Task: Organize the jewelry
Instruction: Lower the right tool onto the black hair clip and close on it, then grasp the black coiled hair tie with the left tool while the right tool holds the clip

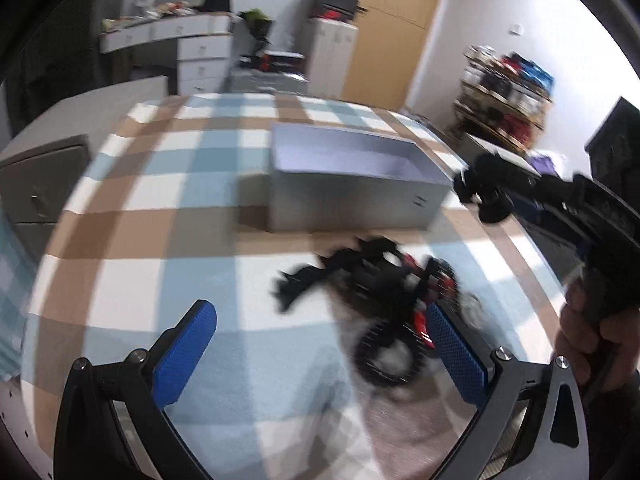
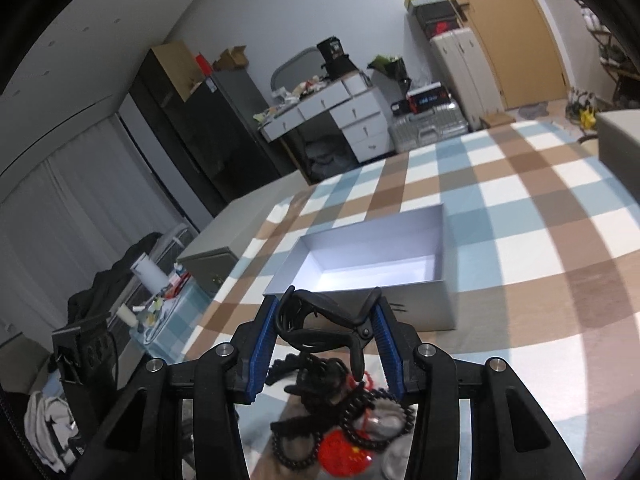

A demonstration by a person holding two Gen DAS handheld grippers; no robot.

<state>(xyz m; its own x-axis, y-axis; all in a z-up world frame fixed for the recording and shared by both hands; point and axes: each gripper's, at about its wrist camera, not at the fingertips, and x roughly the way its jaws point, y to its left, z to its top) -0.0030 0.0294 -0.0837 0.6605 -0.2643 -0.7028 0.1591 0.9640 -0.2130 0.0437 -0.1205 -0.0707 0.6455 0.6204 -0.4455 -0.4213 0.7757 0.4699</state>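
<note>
A pile of black and red jewelry and hair accessories point(image 1: 384, 300) lies on the checkered tablecloth, blurred in the left wrist view; it also shows below the right gripper point(image 2: 340, 412). An open grey box point(image 1: 352, 176) stands behind the pile, its inside white and bare point(image 2: 368, 268). My left gripper point(image 1: 320, 356) is open, low over the cloth, its right finger beside the pile. My right gripper point(image 2: 326, 320) is shut on a black hair claw clip point(image 2: 328, 320), held above the pile just in front of the box. The right gripper also appears in the left wrist view point(image 1: 484, 192), right of the box.
The table point(image 1: 120, 208) carries a blue, brown and white checkered cloth. A grey cabinet point(image 2: 208, 268) stands at its left edge. A white dresser point(image 2: 344, 116), suitcases point(image 2: 424, 128) and a wooden door point(image 2: 520, 32) are behind.
</note>
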